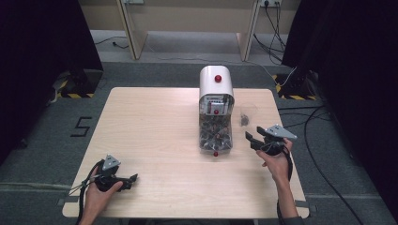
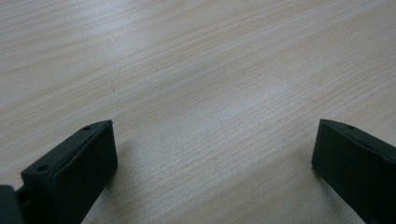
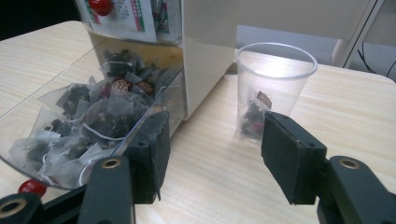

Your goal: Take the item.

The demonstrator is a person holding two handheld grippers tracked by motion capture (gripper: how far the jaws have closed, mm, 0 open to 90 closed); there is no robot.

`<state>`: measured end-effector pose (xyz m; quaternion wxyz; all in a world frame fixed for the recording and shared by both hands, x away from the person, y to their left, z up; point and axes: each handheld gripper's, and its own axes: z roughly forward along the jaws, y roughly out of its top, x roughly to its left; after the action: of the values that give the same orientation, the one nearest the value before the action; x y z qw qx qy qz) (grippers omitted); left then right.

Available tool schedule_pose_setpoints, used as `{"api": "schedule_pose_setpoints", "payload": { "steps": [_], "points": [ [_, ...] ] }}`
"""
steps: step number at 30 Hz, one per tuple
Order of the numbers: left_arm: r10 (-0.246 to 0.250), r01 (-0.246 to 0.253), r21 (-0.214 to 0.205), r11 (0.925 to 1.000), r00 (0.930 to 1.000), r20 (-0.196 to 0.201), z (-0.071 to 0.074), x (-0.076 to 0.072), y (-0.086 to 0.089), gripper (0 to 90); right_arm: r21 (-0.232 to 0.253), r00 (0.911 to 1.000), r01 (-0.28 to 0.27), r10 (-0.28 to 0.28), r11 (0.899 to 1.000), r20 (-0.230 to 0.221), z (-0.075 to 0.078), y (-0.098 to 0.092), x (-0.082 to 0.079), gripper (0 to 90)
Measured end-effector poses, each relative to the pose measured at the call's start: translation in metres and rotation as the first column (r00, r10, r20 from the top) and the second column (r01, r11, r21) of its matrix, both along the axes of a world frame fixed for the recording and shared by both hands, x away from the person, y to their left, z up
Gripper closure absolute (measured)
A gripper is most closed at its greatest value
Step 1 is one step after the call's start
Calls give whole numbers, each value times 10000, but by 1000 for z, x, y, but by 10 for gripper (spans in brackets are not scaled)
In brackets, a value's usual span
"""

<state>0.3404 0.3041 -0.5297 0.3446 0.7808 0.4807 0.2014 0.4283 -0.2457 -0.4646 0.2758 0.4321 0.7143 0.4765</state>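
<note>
Black jaws of the right gripper point(image 3: 212, 154) stand apart and empty, aimed at the plastic cup point(image 3: 274, 84) at 1 o'clock, which holds one tea bag point(image 3: 254, 114). At 10 o'clock the dispenser drawer point(image 3: 88, 121) lies pulled open, probably for taking bags. Resting idle on the surface point(image 2: 196, 70), the left gripper point(image 2: 212, 163) is spread wide.

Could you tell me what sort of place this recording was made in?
Probably a lab or test room rather than a kitchen: one bare wooden table on grey carpet, hazard-striped stand bases, loose cables on the floor, and a tea-bag dispenser beside a plastic cup.
</note>
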Motion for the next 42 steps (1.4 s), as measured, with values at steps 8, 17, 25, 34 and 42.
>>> {"api": "schedule_pose_setpoints", "payload": {
  "steps": [8,17,25,34,42],
  "points": [
    [2,-2,-2,10000,10000,2,0,0,0,0,-70,9998,-21,20,10000,-192,-5,-2,-11,400],
    [2,-2,-1,10000,10000,0,0,0,0,0,-398,9981,-170,146,9991,-602,-10,1,-23,293],
    [0,0,-1,10000,10000,1,0,0,0,0,-571,9966,-347,303,9978,-766,-12,2,-34,254],
    [-57,57,21,10000,10000,-7,0,0,0,0,-886,9939,-578,490,9944,-985,-17,7,-48,242],
    [-60,60,25,10000,10000,-9,0,0,0,0,-944,9897,-886,769,9916,-1207,-27,15,-60,241]
  ]
}}
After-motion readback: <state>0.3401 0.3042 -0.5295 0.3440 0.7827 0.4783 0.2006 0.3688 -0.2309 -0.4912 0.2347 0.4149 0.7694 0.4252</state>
